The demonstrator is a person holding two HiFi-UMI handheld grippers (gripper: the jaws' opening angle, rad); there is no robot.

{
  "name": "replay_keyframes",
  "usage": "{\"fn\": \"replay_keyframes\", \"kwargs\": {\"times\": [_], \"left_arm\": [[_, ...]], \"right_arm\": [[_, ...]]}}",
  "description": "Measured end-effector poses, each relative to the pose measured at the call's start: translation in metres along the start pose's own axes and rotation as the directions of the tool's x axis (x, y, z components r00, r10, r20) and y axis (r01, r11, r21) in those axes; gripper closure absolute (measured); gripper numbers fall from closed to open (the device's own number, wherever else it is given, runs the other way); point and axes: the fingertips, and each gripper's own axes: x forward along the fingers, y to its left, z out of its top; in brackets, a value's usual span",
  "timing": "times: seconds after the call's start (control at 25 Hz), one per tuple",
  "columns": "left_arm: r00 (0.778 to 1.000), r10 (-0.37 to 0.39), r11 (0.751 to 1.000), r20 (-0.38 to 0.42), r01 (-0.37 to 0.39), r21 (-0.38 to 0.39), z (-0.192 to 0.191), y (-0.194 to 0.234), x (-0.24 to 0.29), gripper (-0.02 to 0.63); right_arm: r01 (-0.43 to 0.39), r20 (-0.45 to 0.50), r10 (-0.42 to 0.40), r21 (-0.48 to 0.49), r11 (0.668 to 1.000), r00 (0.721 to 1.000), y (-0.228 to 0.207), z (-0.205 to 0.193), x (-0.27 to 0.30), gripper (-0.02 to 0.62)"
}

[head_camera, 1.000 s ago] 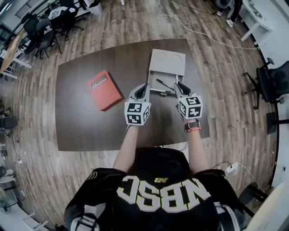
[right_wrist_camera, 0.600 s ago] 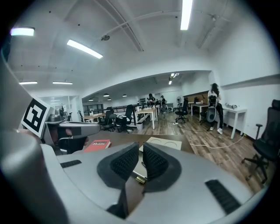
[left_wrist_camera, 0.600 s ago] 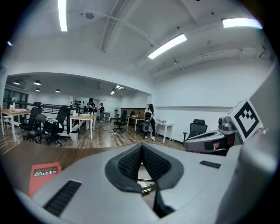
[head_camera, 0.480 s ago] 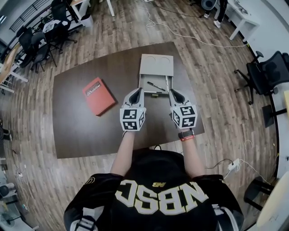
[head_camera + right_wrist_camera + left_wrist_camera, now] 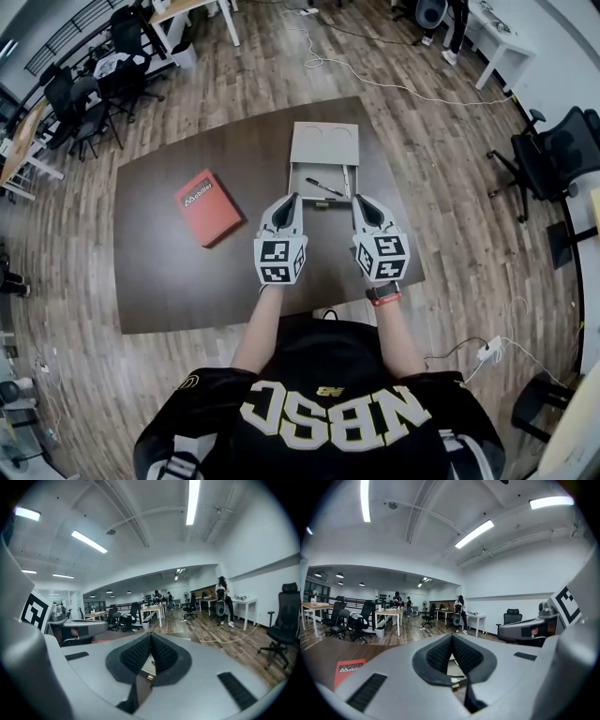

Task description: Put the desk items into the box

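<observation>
**Both claws empty at the box; red carton not yet in**

Left gripper (image 5: 289, 201): pads together, nothing between them. Right gripper (image 5: 362, 200): jaws have just been closing, now pad to pad on nothing. Both hang just short of the near wall of the grey box (image 5: 309, 172), which sits at the table's (image 5: 169, 272) far side.

Box long axis runs away from the person. The open lid (image 5: 323, 142) lies flat beyond the tray. A black pen (image 5: 323, 187) lies inside, slanted far-left to near-right.

A red flat carton (image 5: 208, 208) lies well left of the box, skewed to the table edge.

Judgement: the carton goes next, and the left gripper is nearer. Open wide, grip across its short side, and align it with the tray's long axis before lowering. Fit looks uncertain.
</observation>
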Motion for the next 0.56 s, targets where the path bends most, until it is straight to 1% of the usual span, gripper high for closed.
{"fn": "replay_keyframes", "kwargs": {"times": [0.28, 0.36, 0.4, 0.44, 0.48, 0.52, 0.56], "left_arm": [[1.000, 0.015, 0.999, 0.007, -0.015, 0.044, -0.006, -0.007, 0.002, 0.591], [1.000, 0.007, 0.998, -0.014, -0.007, 0.057, -0.012, -0.009, 0.003, 0.591], [0.999, -0.003, 0.998, -0.043, 0.006, 0.065, -0.020, -0.010, 0.005, 0.591], [0.996, -0.020, 0.997, -0.091, 0.027, 0.074, -0.032, -0.013, 0.007, 0.591], [0.987, -0.040, 0.995, -0.154, 0.054, 0.085, -0.047, -0.016, 0.009, 0.589], [0.972, -0.061, 0.992, -0.226, 0.084, 0.097, -0.065, -0.019, 0.011, 0.589], [0.951, -0.079, 0.987, -0.300, 0.116, 0.108, -0.083, -0.022, 0.013, 0.572]], "right_arm": [[-0.018, 0.005, 0.018, 0.027, 0.999, 1.000, -0.006, -0.008, -0.001, 0.586], [-0.016, -0.001, 0.016, 0.038, 0.999, 1.000, -0.007, -0.013, 0.000, 0.586], [-0.013, -0.005, 0.014, 0.045, 0.999, 1.000, -0.008, -0.015, 0.000, 0.586], [-0.011, -0.011, 0.012, 0.052, 0.999, 1.000, -0.009, -0.018, 0.000, 0.586], [-0.010, -0.017, 0.011, 0.061, 0.998, 1.000, -0.009, -0.022, 0.000, 0.586], [-0.010, -0.024, 0.011, 0.069, 0.998, 1.000, -0.009, -0.026, 0.000, 0.586], [-0.009, -0.031, 0.012, 0.078, 0.997, 0.999, -0.009, -0.030, -0.001, 0.586]]}}
